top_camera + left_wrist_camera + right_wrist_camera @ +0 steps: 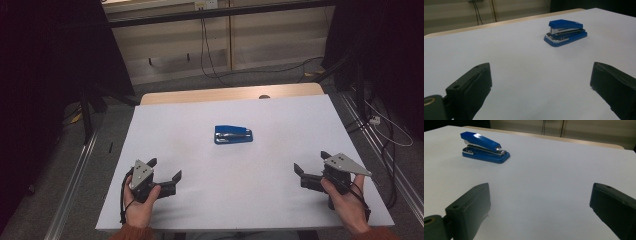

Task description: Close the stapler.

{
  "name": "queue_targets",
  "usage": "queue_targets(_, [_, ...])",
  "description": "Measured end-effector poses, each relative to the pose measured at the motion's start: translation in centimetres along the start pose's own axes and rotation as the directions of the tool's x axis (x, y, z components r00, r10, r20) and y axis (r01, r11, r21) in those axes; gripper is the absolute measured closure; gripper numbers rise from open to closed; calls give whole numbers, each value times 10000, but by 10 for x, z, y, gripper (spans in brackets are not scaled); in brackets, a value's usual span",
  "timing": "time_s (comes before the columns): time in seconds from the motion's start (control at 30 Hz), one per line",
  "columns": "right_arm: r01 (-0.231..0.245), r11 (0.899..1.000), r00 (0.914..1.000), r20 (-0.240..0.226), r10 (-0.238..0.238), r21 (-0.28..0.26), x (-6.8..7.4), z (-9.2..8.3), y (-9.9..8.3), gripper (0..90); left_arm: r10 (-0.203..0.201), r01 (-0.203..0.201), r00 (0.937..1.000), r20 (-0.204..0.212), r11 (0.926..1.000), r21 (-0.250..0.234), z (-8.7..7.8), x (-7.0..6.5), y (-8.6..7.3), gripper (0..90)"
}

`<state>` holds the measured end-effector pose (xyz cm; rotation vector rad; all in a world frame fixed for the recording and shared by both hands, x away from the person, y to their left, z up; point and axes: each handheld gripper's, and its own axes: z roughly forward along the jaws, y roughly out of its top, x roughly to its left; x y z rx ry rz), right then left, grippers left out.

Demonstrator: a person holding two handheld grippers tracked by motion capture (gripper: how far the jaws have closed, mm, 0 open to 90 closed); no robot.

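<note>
Stapler (233, 135): blue, chrome magazine, closed, flat on white counter (200, 115). Left gripper (164, 170), right gripper (310, 167): fingers wide apart, empty.

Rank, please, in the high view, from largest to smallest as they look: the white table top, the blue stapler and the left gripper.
1. White table top, by far the largest.
2. Left gripper and blue stapler: they look alike in size, and the gripper is nearer the camera, so I leave them unranked.
</note>
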<state>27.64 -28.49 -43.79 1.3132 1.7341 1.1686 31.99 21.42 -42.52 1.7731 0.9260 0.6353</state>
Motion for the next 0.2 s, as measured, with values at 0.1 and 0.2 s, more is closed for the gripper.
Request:
queue_targets(0.1, [6,9999,10000,-9,-6,-101,1,0,1,28,-249,249,9997,-56,9997,-30,0,2,0,38])
queue_targets(0.2, [-48,10000,10000,-48,48,-77,0,1,2,25,-126,126,9999,-10,9999,79,1,2,0,38])
